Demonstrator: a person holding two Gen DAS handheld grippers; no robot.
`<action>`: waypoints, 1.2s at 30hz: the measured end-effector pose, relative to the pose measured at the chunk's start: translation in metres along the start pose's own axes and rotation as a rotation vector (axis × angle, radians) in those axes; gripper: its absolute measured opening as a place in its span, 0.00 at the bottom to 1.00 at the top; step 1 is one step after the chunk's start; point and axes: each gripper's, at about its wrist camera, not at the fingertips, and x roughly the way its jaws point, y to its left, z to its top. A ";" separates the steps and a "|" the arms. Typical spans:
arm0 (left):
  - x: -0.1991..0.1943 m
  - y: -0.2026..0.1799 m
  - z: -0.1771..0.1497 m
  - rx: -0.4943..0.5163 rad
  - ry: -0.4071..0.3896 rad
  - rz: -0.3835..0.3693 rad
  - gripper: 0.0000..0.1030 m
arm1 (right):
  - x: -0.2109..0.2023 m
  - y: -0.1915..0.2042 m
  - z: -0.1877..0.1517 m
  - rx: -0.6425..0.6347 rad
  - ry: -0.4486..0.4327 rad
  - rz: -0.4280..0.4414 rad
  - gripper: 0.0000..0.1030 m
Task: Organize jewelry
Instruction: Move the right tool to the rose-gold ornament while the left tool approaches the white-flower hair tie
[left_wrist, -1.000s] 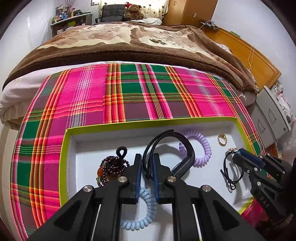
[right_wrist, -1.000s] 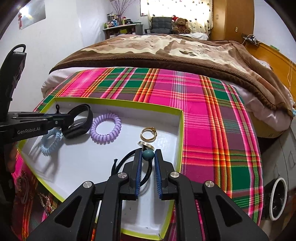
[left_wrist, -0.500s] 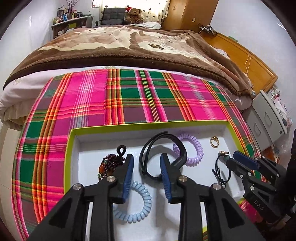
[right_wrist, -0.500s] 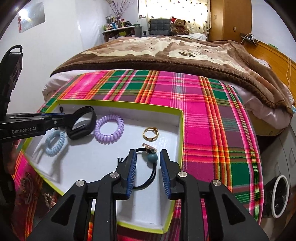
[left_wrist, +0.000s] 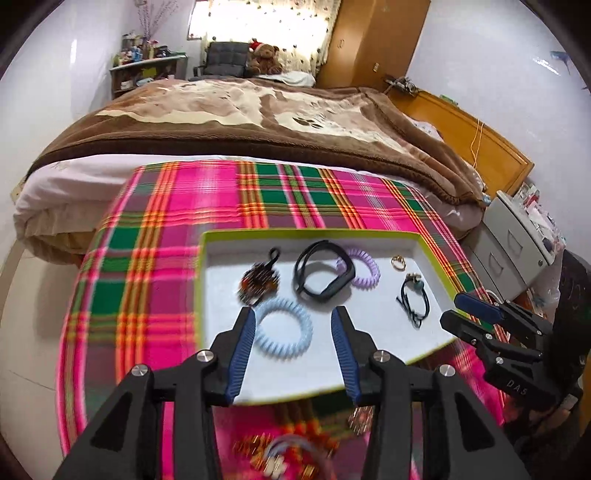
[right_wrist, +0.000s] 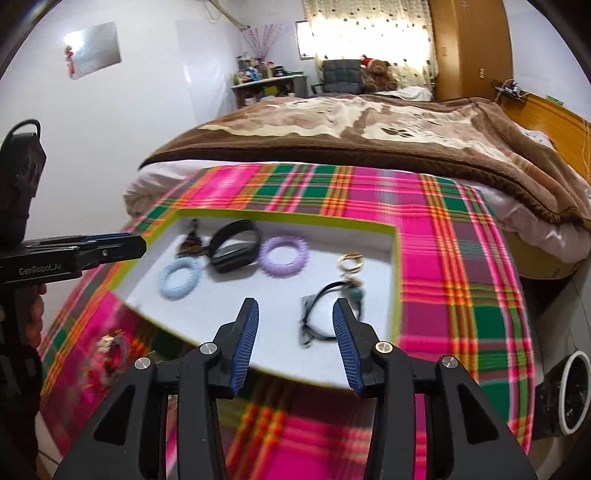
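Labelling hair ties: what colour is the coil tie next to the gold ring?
Lilac purple coil tie, beside the gold ring; clearest in the right wrist view.

Woven plaid cloth (left_wrist: 155, 236), plush brown blanket (left_wrist: 258, 122), shiny gold ring (left_wrist: 398, 263)

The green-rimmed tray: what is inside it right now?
Six pieces lie in the tray: bead bracelet, black band, purple coil tie, blue coil tie, gold ring, black cord tie. The tray's near edge is hidden behind the fingers.
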 end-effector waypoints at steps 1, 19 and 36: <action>-0.005 0.004 -0.006 -0.009 -0.007 0.006 0.43 | -0.003 0.005 -0.003 -0.008 -0.001 0.026 0.42; -0.040 0.046 -0.080 -0.144 -0.026 -0.002 0.43 | 0.012 0.066 -0.046 -0.172 0.127 0.205 0.42; -0.046 0.052 -0.095 -0.161 -0.028 -0.027 0.43 | 0.041 0.095 -0.048 -0.286 0.177 0.152 0.40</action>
